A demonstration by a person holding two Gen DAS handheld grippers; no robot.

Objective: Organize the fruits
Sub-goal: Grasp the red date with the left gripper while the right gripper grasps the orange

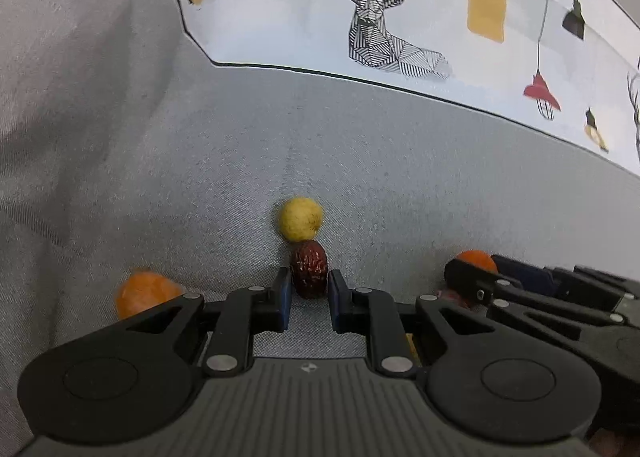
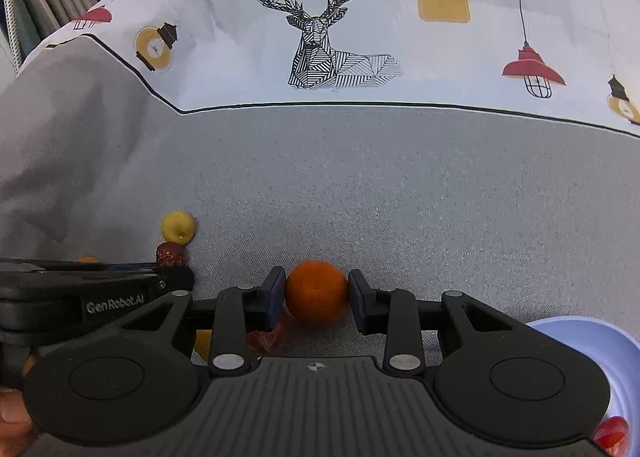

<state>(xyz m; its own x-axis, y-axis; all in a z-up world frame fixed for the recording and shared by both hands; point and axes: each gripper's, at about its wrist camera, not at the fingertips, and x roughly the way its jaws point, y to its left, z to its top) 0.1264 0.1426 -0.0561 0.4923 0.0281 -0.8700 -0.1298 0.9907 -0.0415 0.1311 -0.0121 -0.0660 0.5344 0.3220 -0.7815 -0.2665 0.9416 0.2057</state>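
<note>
In the left wrist view my left gripper (image 1: 309, 291) is shut on a wrinkled dark red date (image 1: 309, 272) lying on the grey cloth. A small yellow fruit (image 1: 301, 218) touches the date's far side. An orange fruit (image 1: 146, 293) lies to the left of the fingers. In the right wrist view my right gripper (image 2: 316, 293) is shut on a round orange fruit (image 2: 316, 289), both blue pads against its sides. The left gripper (image 2: 176, 277) shows at that view's left, with the date (image 2: 170, 253) and the yellow fruit (image 2: 178, 227) beyond it.
A pale blue bowl (image 2: 580, 341) stands at the lower right with something red (image 2: 612, 433) inside. Another red date (image 2: 268, 337) and a yellow piece (image 2: 204, 341) lie under the right gripper's fingers. A printed white cloth (image 2: 440, 69) with deer and lamps covers the far side.
</note>
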